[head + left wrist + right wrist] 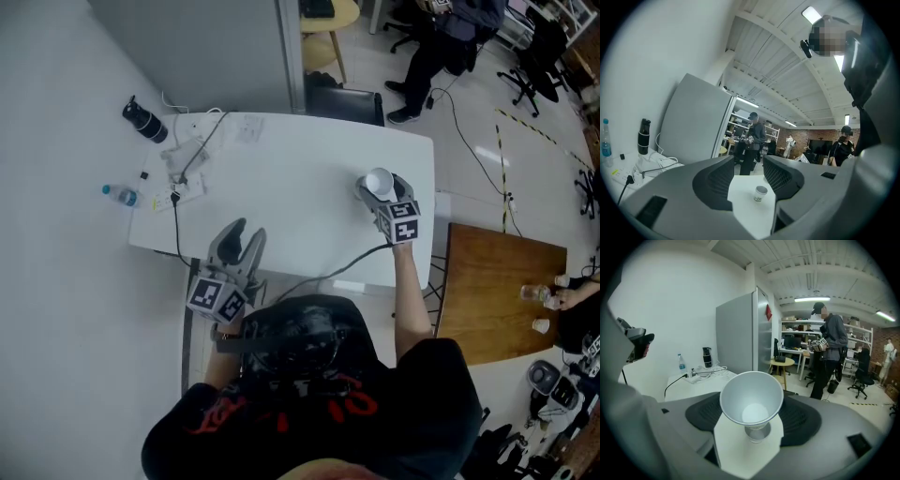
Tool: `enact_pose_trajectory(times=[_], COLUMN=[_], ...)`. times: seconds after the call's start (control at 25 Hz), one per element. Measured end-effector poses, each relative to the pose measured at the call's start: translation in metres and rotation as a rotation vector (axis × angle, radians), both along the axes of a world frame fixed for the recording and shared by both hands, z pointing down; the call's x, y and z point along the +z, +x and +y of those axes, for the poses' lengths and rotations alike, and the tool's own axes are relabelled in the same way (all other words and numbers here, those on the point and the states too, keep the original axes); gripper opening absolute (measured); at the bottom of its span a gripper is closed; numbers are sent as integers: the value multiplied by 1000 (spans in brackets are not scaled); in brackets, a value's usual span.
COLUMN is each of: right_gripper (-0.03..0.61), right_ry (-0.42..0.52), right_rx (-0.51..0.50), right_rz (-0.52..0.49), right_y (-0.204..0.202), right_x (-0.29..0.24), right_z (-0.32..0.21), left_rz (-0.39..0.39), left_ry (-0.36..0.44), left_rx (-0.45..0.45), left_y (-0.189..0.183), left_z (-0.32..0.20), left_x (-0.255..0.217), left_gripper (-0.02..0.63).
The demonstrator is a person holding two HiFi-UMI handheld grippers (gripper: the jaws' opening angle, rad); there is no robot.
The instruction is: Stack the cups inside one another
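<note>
**left tool free, right tool carrying a cup over another**

the left gripper (245,236) sits nearest the person's body, at the near edge of the white table (300,197). its jaws stand apart with nothing between them. farther out, near the table's right side, the right gripper (379,187) is clamped on a white cup (740,401). the cup is off the table and tilted, its open mouth facing back along the jaws. just below it a second cup (757,433) stands upright on the table. at the far left corner lie cables (187,155), a bottle (122,195) and a black flask (143,120). beyond the table another person (441,47) stands.
</note>
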State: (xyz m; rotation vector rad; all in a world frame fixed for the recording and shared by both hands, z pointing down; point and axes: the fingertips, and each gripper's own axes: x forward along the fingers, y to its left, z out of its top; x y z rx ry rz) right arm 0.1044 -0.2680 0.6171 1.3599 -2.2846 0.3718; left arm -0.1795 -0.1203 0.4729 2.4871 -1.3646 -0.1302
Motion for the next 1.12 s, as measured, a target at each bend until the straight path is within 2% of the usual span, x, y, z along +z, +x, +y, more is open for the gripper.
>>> enact_pose_trajectory(times=[0.2,0.48,0.8,1.12], right_gripper=[376,376,379,382], right_ry=[-69,-146,-168,-164], right_rx=[25,101,116,151], right_rz=[22,37,20,-32], right_y=[5,13,15,20], right_x=[41,91,110,108], right_z=[-13,-21,-18,-19], left_rz=[26,30,46,-12], left_ry=[51,33,26,31], left_rx=[-30,-46,-35,-14], left_y=[-10,-16,-12,-10], left_z=[3,6,14,18], left_x=[-13,-9,-9,-6], left_gripper=[195,193,183,183])
